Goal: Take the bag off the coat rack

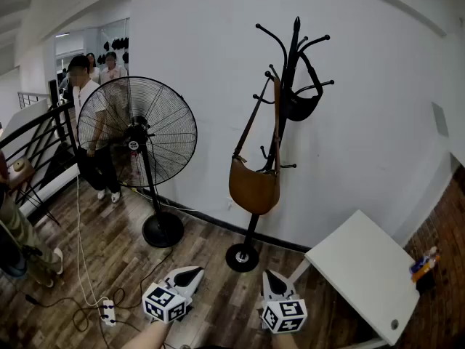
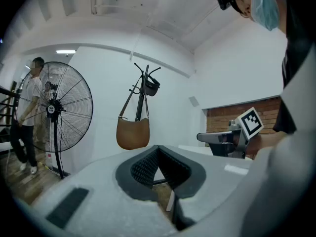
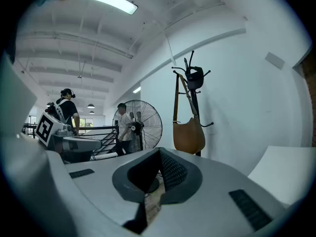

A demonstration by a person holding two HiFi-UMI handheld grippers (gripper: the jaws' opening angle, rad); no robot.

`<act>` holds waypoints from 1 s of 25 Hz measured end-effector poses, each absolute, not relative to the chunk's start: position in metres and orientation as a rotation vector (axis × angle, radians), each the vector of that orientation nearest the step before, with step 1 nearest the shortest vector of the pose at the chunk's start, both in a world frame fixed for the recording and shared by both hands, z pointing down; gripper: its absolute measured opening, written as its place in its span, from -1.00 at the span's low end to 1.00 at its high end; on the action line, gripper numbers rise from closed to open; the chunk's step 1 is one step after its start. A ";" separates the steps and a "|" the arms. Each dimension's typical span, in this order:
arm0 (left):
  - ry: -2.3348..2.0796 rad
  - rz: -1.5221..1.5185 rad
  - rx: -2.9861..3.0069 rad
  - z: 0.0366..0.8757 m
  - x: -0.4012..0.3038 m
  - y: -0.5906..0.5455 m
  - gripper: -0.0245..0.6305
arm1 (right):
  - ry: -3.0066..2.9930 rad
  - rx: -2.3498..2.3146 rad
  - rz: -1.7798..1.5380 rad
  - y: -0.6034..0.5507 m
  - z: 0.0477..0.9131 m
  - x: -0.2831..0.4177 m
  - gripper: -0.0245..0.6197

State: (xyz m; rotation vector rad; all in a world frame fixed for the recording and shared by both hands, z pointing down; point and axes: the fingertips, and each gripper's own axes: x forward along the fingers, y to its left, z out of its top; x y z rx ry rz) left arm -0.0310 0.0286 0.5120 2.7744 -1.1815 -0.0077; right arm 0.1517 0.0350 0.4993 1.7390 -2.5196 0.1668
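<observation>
A brown leather bag [image 1: 254, 184] hangs by its long strap from a black coat rack [image 1: 291, 57] against the white wall; a small black bag [image 1: 300, 105] hangs higher on the rack. The brown bag [image 2: 133, 133] also shows in the left gripper view, and in the right gripper view the brown bag [image 3: 189, 136] hangs ahead. My left gripper [image 1: 195, 271] and right gripper [image 1: 269, 274] are low in the head view, well short of the rack. Both are shut with nothing between the jaws.
A large black pedestal fan [image 1: 138, 133] stands left of the rack. A white table [image 1: 370, 275] is at the right. Cables and a power strip [image 1: 108, 311] lie on the wood floor. People stand by a railing [image 1: 33, 133] at the left.
</observation>
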 end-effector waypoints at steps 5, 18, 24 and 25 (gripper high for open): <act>-1.202 -0.020 2.761 0.518 -0.020 0.030 -0.90 | -2.544 1.720 0.151 0.035 0.503 0.161 -0.93; -1.191 -0.013 2.767 0.527 -0.006 -0.006 -0.39 | -2.523 1.697 0.007 -0.004 0.493 0.164 -0.62; -1.118 0.006 2.785 0.533 -0.012 -0.055 -0.38 | -2.473 1.764 0.028 -0.048 0.493 0.159 -0.58; -1.107 0.012 2.791 0.532 -0.015 -0.064 -0.38 | -2.466 1.778 0.037 -0.057 0.492 0.158 -0.58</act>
